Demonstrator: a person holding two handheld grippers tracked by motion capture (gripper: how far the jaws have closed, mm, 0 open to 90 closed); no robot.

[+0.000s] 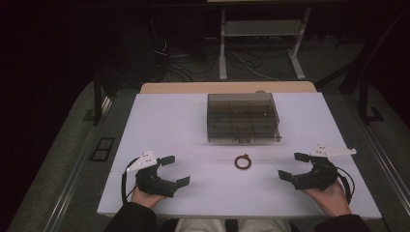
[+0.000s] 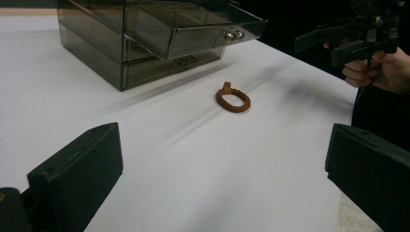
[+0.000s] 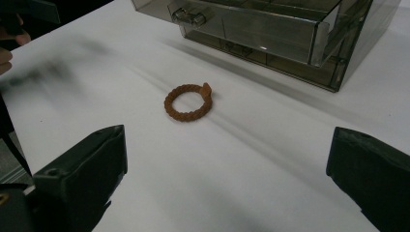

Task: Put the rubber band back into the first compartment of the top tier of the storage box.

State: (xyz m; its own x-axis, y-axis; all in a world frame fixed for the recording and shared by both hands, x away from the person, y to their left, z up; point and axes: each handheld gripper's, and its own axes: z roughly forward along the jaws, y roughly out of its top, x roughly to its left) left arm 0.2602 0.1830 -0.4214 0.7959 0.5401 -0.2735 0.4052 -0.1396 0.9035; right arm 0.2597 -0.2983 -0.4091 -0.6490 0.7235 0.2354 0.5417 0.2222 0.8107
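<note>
Though lying flat, ring (image 1: 242, 162), tab toward drawers (image 1: 243, 118).

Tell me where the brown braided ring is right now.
In the high view the brown braided ring lies flat on the white table, just in front of the smoky drawer box, between both open grippers.

No readable text, label, brand, number or sign appears on anything in these views.

The smoky drawer box (image 1: 243, 117) hides its contents; its top is cropped in both gripper views.
</note>
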